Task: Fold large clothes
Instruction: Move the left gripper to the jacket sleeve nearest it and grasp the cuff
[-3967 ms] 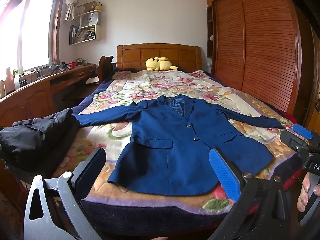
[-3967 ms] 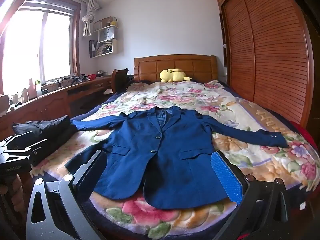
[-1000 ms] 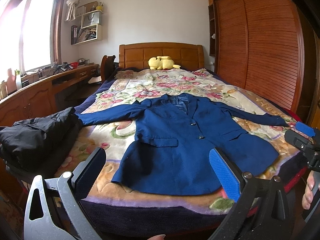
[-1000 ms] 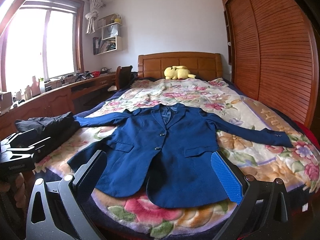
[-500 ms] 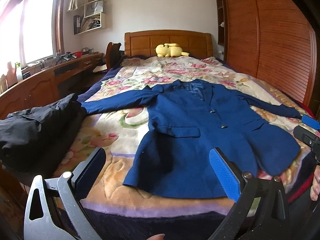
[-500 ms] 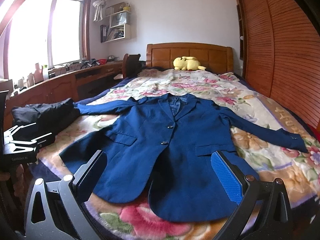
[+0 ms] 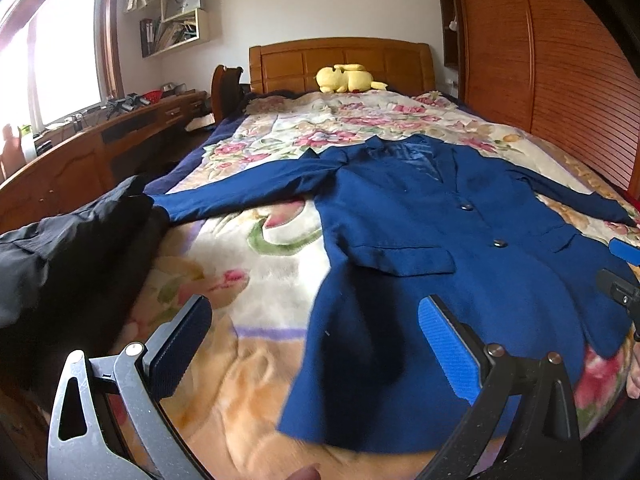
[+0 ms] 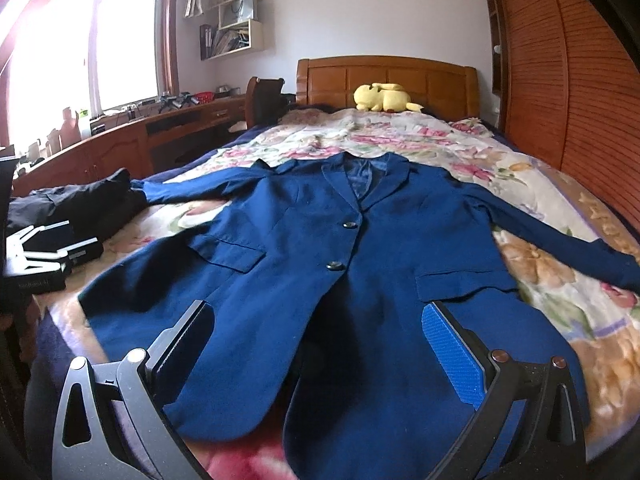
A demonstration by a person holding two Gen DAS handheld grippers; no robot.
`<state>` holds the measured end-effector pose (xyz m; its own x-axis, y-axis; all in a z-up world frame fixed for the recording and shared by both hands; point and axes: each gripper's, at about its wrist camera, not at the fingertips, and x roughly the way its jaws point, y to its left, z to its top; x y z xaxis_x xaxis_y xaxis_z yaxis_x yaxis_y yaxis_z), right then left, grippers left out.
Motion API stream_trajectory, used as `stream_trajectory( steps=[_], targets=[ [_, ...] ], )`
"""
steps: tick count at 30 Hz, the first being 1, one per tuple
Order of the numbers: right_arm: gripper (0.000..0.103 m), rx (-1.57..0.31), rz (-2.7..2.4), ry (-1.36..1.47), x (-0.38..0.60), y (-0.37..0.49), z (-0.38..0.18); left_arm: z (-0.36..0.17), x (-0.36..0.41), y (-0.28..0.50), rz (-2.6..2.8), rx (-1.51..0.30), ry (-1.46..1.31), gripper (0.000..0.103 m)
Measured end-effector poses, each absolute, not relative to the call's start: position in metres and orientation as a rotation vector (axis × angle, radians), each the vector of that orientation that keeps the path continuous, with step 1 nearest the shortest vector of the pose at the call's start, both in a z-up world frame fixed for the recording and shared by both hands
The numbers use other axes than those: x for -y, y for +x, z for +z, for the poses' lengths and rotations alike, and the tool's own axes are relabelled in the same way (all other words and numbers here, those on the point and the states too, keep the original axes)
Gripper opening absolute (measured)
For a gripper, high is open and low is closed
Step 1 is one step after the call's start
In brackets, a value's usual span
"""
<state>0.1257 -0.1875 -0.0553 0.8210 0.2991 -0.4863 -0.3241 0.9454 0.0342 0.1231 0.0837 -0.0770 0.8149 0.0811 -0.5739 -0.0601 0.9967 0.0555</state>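
Observation:
A navy blue suit jacket (image 7: 420, 240) lies flat and face up on the floral bedspread (image 7: 248, 248), buttoned, both sleeves spread out; it also shows in the right wrist view (image 8: 340, 264). My left gripper (image 7: 316, 344) is open and empty, just above the jacket's lower left hem. My right gripper (image 8: 320, 344) is open and empty over the jacket's bottom front hem. The right gripper's tip shows at the right edge of the left wrist view (image 7: 620, 280), and the left gripper at the left edge of the right wrist view (image 8: 44, 256).
A pile of black clothing (image 7: 68, 240) lies at the bed's left edge. A yellow plush toy (image 7: 348, 78) rests by the wooden headboard (image 7: 340, 60). A wooden desk (image 7: 80, 148) runs along the left wall, a slatted wardrobe (image 7: 540, 80) along the right.
Both grippers have moved forward and down toward the jacket's lower hem; the jacket now fills more of both views. The jacket has not moved.

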Motion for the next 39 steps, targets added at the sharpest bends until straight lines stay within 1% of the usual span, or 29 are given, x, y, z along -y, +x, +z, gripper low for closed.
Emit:
stream_trajectory(
  steps=[16,22,35,39],
  targets=[
    [0.103,-0.502,0.41,-0.082,0.162,0.175,-0.05,-0.086,-0.148,0.224,0.091,-0.697,0.096,0.103],
    [0.103,-0.492,0.439,-0.097,0.15,0.201,-0.049,-0.099,-0.171,0.27,0.061,-0.749,0.024,0.103],
    [0.103,-0.555,0.483,-0.134,0.135,0.233,-0.086,-0.128,-0.211,0.36,0.17,-0.88,-0.082,0.103],
    [0.103,-0.573,0.49,-0.114,0.139,0.238,-0.089,-0.133,-0.226,0.384,0.185,-0.902,-0.171,0.103]
  ],
)
